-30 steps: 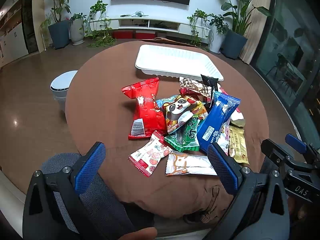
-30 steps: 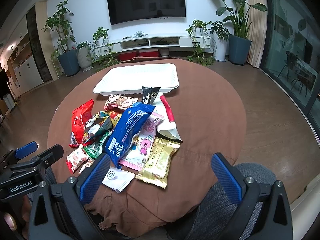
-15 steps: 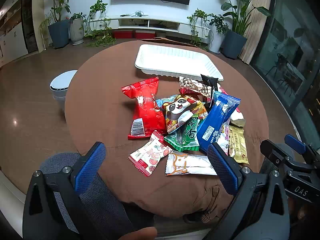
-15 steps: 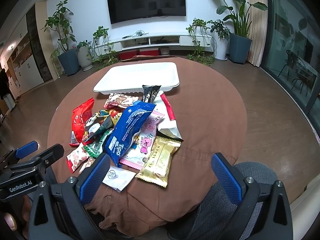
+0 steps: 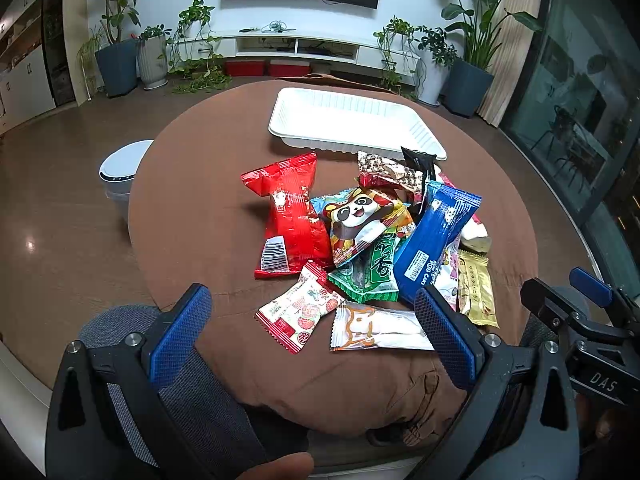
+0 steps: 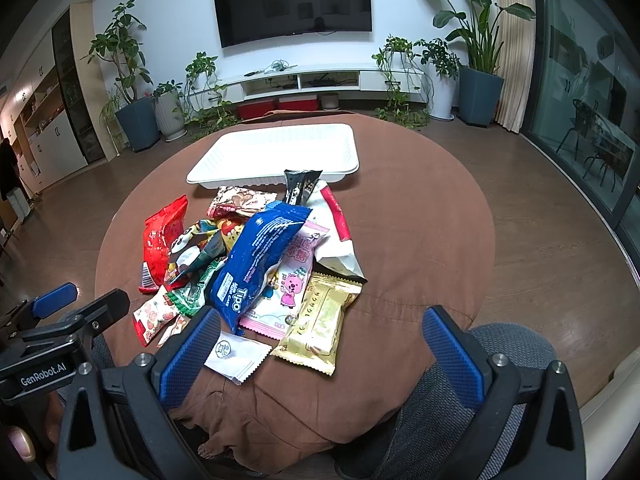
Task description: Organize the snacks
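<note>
Several snack packets lie heaped in the middle of a round table under a brown cloth (image 5: 192,208): a red packet (image 5: 290,216), a panda packet (image 5: 360,216), a blue Tipo packet (image 5: 434,244) (image 6: 260,260), a gold packet (image 6: 320,324) and a small white packet (image 6: 238,354). Behind the heap sits a white tray (image 5: 352,124) (image 6: 276,152) with nothing in it. My left gripper (image 5: 312,332) hovers open over the table's near edge, short of the heap. Over the near right edge my right gripper (image 6: 320,348) is open too, holding nothing.
A grey chair back (image 5: 192,408) (image 6: 500,364) sits under both grippers at the table's near edge. A white bin (image 5: 120,168) stands on the floor left of the table. Potted plants (image 6: 132,120) and a low TV cabinet (image 6: 320,84) line the far wall.
</note>
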`<action>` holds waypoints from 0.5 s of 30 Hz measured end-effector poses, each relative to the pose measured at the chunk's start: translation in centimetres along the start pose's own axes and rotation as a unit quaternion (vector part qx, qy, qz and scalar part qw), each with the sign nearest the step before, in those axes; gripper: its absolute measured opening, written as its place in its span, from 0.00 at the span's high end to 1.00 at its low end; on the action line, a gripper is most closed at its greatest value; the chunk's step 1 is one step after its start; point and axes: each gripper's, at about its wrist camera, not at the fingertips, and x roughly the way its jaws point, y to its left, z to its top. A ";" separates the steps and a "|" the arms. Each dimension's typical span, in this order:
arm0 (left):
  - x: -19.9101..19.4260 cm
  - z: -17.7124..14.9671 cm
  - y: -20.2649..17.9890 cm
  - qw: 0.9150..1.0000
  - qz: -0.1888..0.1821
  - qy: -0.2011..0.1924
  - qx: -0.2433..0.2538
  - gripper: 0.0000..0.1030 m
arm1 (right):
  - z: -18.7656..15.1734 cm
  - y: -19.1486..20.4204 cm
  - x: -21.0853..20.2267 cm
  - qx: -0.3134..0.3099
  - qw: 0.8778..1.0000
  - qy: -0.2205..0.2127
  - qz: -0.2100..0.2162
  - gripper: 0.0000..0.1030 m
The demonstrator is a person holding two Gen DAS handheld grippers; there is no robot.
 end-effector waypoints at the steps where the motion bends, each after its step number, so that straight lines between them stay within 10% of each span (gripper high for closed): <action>1: 0.0 0.0 0.0 1.000 0.000 0.000 0.000 0.00 | 0.0 0.0 0.0 0.000 1.000 0.000 0.000 0.00; 15: 0.1 -0.1 -0.2 1.000 -0.001 0.000 0.001 0.00 | 0.0 0.0 0.0 0.000 1.000 0.002 0.001 0.00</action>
